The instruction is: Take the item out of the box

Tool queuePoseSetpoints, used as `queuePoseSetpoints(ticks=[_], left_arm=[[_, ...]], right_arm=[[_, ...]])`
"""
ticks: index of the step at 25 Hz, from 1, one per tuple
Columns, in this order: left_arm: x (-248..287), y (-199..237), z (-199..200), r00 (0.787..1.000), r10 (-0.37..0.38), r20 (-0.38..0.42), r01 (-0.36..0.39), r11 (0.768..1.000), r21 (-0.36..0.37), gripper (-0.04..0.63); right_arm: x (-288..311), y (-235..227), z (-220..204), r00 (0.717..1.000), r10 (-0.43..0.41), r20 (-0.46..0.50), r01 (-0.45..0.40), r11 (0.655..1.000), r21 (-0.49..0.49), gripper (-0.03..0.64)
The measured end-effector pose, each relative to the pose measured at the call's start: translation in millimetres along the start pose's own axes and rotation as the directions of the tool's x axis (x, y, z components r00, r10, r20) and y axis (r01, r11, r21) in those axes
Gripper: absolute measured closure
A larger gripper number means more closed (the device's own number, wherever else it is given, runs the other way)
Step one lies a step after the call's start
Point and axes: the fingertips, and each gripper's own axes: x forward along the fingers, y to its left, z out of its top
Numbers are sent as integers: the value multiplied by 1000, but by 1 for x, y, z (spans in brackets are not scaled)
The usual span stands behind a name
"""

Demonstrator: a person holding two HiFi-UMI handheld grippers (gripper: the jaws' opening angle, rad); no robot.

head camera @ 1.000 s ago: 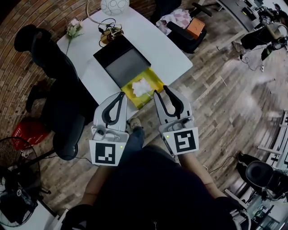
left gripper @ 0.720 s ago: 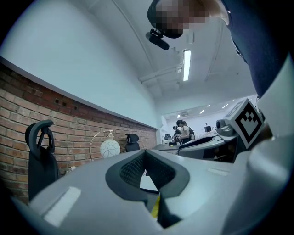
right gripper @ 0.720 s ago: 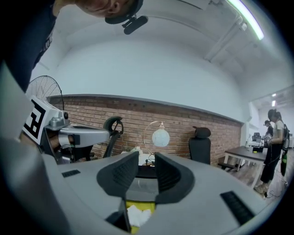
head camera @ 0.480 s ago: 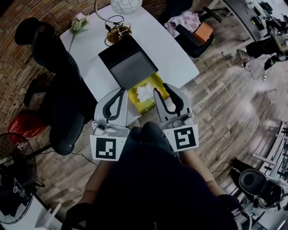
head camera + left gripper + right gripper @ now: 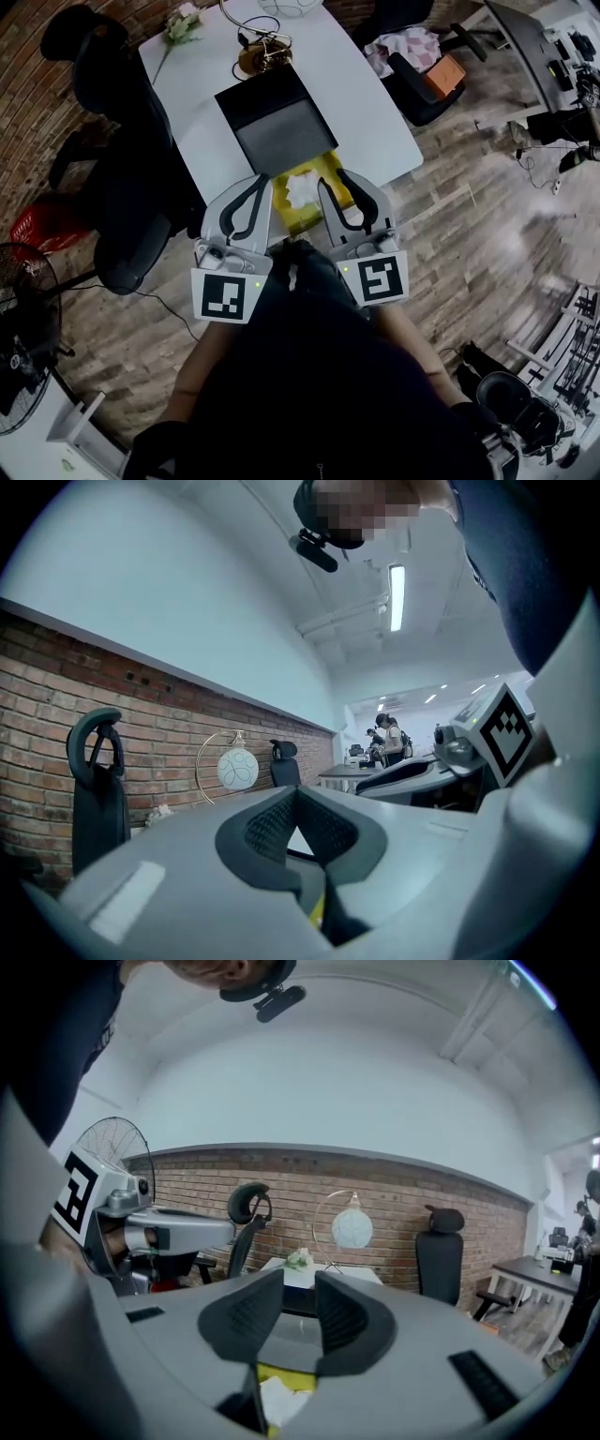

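Observation:
A yellow box (image 5: 319,178) lies open at the near edge of the white table (image 5: 375,122), with a crumpled white item (image 5: 302,187) inside it. Behind it sits a black box (image 5: 277,117) with a grey inside. My left gripper (image 5: 256,183) hangs in the air just left of the yellow box, its tips together with nothing held. My right gripper (image 5: 339,181) is just right of the box, open and empty. In the right gripper view the yellow box (image 5: 286,1375) and white item (image 5: 279,1402) show below the open right gripper (image 5: 300,1283). The left gripper (image 5: 293,794) shows its pads meeting.
A globe lamp with a gold base (image 5: 261,56) and a white flower (image 5: 183,23) stand at the table's far end. A black office chair (image 5: 122,141) is left of the table. A chair with cloth and an orange box (image 5: 422,66) is to the right. A red basket (image 5: 42,230) and a fan (image 5: 23,309) stand on the floor.
The person has stepped toward the table. Both grippers have come forward and now flank the yellow box. Neither gripper's jaws have changed.

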Motion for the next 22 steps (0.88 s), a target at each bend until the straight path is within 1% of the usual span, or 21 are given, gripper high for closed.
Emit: queuePoseSetpoints(ticks=[5, 11, 18, 22], left_arm=[[5, 2, -5, 999, 49, -20, -49, 999, -8, 586], [8, 2, -17, 994, 95, -56, -96, 995, -27, 584], [7, 0, -35, 988, 128, -91, -132, 991, -39, 586], [6, 1, -42, 983, 149, -110, -155, 986, -52, 584]], right_arm=[[12, 4, -22, 995, 90, -40, -92, 994, -66, 518], [24, 4, -55, 983, 156, -95, -162, 985, -57, 518], [36, 13, -97, 950, 243, -194, -258, 965, -56, 518], [40, 18, -118, 925, 285, -251, -310, 949, -63, 518]])
